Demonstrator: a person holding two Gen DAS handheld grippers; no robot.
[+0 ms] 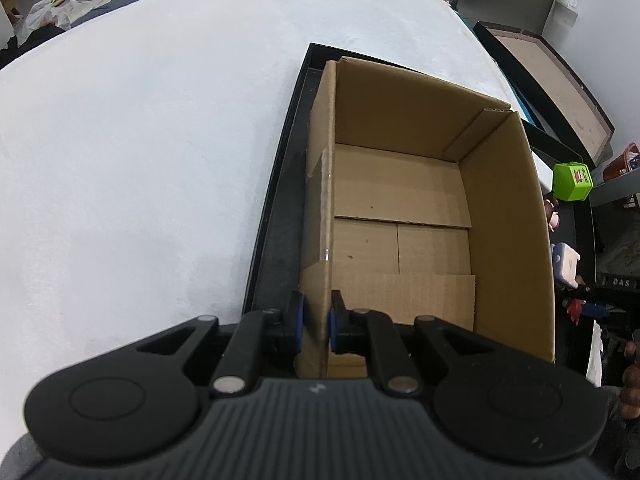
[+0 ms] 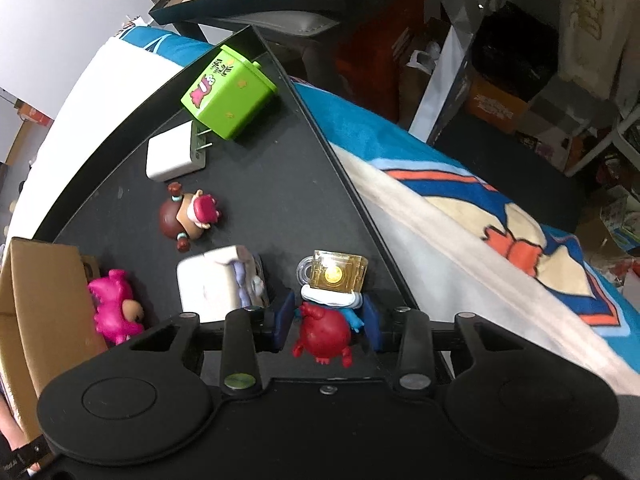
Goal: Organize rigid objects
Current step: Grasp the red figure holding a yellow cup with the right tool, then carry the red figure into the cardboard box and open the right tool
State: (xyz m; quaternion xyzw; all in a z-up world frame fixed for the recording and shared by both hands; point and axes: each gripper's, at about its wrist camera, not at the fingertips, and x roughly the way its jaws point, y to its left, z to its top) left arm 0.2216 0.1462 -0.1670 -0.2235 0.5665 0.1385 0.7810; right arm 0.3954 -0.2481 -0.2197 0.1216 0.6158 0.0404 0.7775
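The left gripper (image 1: 317, 322) pinches the near wall of the cardboard box (image 1: 400, 208), while the right gripper (image 2: 328, 322), spread, straddles the red figurine (image 2: 324, 330) on the black tray (image 2: 280, 184).

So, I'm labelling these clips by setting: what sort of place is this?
Probably a cluttered storeroom or workroom, not a tidy home: stacked cartons and bags crowd the floor, yellow slippers and clothes lie loose, and the sorting happens on a white padded table.
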